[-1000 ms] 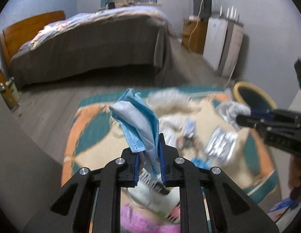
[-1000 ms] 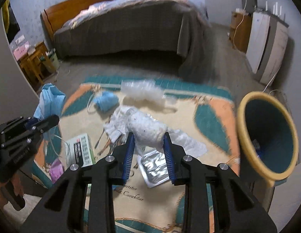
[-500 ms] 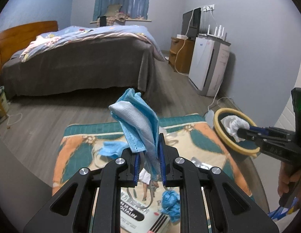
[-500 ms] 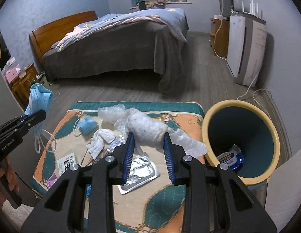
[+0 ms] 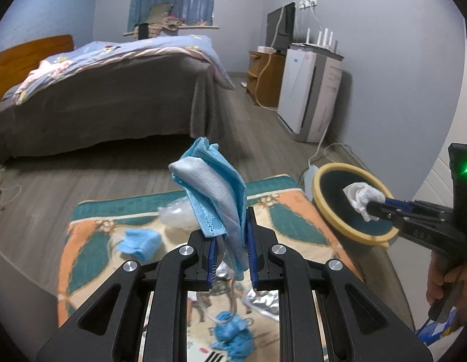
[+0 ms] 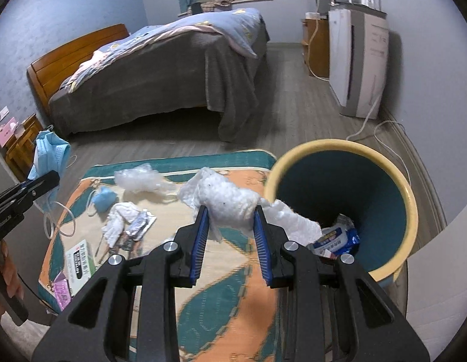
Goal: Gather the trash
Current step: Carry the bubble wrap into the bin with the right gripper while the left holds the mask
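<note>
The right claw (image 6: 230, 220) grips a crumpled white tissue wad (image 6: 230, 200); the left claw (image 5: 231, 235) pinches a folded blue face mask (image 5: 213, 193).

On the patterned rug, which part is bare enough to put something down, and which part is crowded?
The rug is bare in its near stretch, between the right gripper and the bin. The left side is crowded: white box, crumpled tissue, blue mask, clear plastic.

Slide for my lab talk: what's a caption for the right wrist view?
Right gripper holds a crumpled white tissue beside the yellow-rimmed bin, litter on the mat.
</note>
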